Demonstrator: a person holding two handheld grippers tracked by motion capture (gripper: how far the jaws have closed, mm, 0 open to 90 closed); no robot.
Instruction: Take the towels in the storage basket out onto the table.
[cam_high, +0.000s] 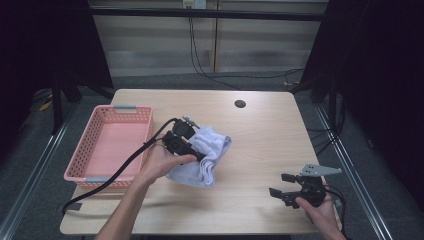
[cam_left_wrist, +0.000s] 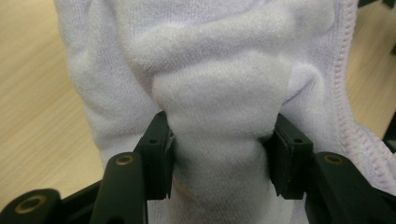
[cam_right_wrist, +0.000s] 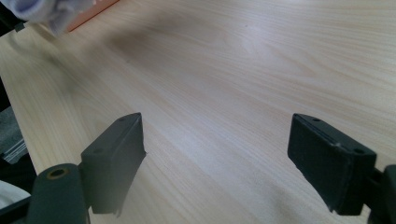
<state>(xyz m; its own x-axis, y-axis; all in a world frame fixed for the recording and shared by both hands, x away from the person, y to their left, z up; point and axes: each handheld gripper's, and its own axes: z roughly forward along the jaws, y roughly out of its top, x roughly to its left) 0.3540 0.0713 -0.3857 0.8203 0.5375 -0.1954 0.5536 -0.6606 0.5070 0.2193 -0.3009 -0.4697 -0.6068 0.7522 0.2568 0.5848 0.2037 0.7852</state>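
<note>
Far left: pink perforated plastic basket (cam_high: 107, 145), rectangular, shallow, long axis running away from the person, sitting on the left part of the pale wood-grain table (cam_high: 260, 135); nothing in it that I can see. Just right of it, the left gripper (cam_high: 192, 150) is clamped on a white terry-cloth towel (cam_high: 207, 152), crumpled in a loose heap near table centre, touching the tabletop. Left gripper view: jaws partly closed around a thick pinched fold of the towel (cam_left_wrist: 219, 121), fabric bulging above the pads, so grip looks solid; soft looped pile, stitched pinkish hem along one edge, limp, will drape and drag when lifted. Key relation: basket lies directly to the left of the gripped towel, its near rim just beside the left hand (cam_high: 160, 162), so my read is a short lift and sideways carry to the left over the rim; the left arm is the nearer one by far. Risk, as a guess: trailing cloth catches the basket wall if lift is low. Far right: right gripper (cam_high: 281, 187) sits well apart near the table's front right corner, jaws wide open, holding nothing; right gripper view shows bare wood (cam_right_wrist: 224, 84) between the pads, smooth laminate, light sheen.
</note>
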